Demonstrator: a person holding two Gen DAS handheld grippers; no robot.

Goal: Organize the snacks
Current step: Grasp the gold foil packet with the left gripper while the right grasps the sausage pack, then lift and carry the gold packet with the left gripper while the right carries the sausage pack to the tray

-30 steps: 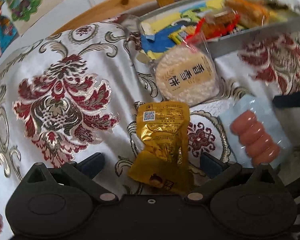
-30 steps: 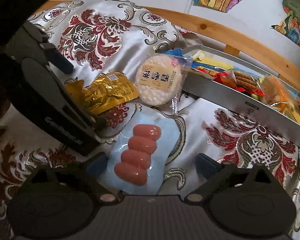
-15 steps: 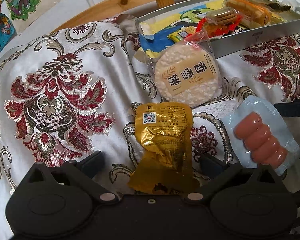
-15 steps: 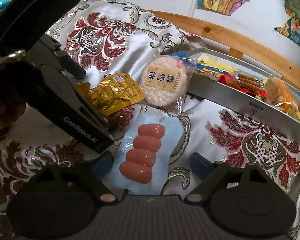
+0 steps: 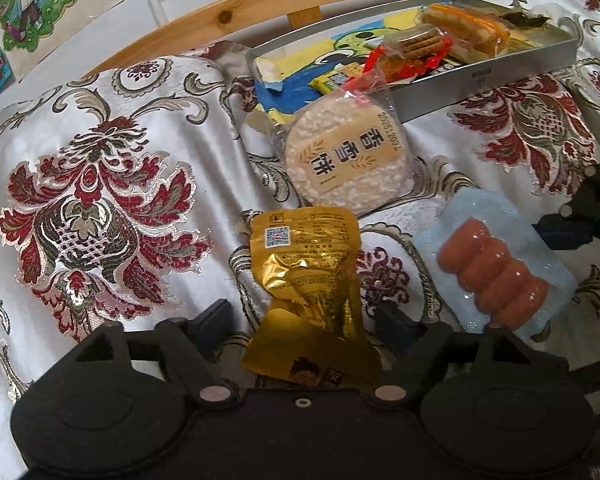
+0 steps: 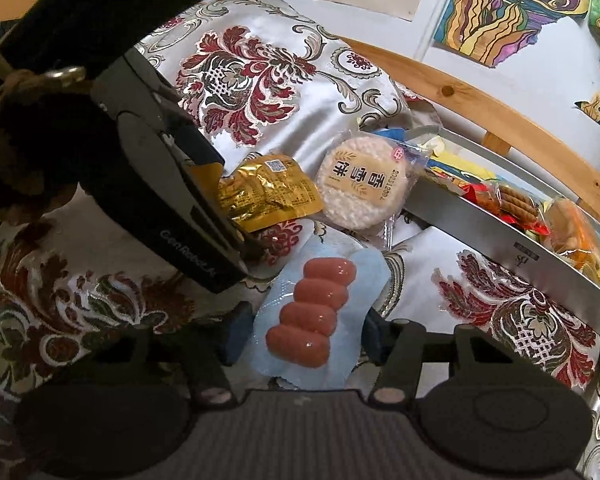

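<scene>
A gold foil packet [image 5: 306,272] lies on the patterned cloth between the fingers of my left gripper [image 5: 306,324], which is open with small gaps at both sides. The right wrist view shows the same gold packet [image 6: 268,196] reaching into my left gripper [image 6: 236,208]. A pale blue sausage pack [image 6: 312,312] sits in my right gripper [image 6: 305,336], whose pads press its two edges. In the left wrist view the sausage pack [image 5: 496,272] lies to the right. A round rice cracker pack [image 5: 346,156] leans against the metal tray [image 5: 480,80].
The metal tray [image 6: 480,232] holds biscuits [image 5: 418,40], an orange-wrapped cake [image 5: 464,24] and other packets. A wooden rail [image 6: 480,100] runs behind it, with drawings on the wall. The red and silver cloth [image 5: 100,208] spreads to the left.
Both grippers moved forward over their packs and their fingers narrowed. The right one now pinches the sausage pack; the left one has drawn close around the gold packet.
</scene>
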